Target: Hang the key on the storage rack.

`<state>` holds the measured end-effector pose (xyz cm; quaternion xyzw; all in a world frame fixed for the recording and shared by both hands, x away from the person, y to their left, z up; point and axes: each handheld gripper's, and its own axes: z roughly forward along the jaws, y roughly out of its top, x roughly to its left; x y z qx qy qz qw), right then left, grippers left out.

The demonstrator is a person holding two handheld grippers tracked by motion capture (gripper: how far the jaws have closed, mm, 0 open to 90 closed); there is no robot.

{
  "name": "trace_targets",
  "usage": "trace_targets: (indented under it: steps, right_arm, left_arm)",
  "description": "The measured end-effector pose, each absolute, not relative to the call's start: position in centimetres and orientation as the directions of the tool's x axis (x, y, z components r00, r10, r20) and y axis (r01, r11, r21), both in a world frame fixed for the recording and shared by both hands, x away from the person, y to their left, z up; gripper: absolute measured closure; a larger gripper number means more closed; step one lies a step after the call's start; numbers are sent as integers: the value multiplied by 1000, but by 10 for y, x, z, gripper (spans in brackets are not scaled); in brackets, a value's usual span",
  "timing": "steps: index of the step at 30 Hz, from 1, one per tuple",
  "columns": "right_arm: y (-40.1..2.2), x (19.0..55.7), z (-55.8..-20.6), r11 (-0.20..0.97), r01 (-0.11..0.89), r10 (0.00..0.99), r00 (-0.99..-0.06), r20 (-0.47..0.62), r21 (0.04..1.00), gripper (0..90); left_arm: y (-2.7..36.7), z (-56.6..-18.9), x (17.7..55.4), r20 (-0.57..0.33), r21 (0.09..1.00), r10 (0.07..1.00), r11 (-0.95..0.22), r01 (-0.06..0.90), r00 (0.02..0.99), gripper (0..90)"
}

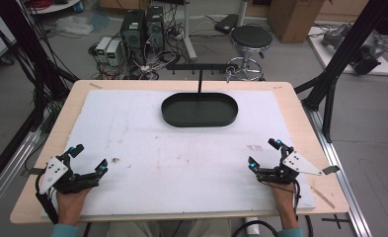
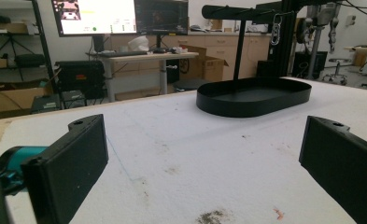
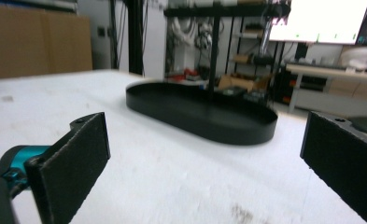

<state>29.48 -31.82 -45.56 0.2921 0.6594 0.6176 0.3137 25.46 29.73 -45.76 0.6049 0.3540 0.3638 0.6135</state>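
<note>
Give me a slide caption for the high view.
Two open hand-held grippers, left and right, rest on a white mat before a black oval tray.

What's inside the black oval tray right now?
Nothing loose shows inside the black oval tray: its floor looks bare in the high view, apart from the upright post rising from it. In both gripper views the near wall hides part of the floor.

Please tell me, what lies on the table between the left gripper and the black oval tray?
Nothing stands there. In the high view, only bare white board with faint stains runs from the left gripper to the tray.
</note>
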Motion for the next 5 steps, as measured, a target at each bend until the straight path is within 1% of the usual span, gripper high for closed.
trace_targets:
  steps: [2,5]
  right_arm:
    - [-318,294,-456,75,-8,774,-631,-64,997,7]
    - [-318,294,-456,62,5,781,-623,-45,998,7]
  left_arm:
    - [297,-458,255,8,1000,874,2,-20,485,17]
    - [297,-458,255,10,1000,875,1,-21,484,17]
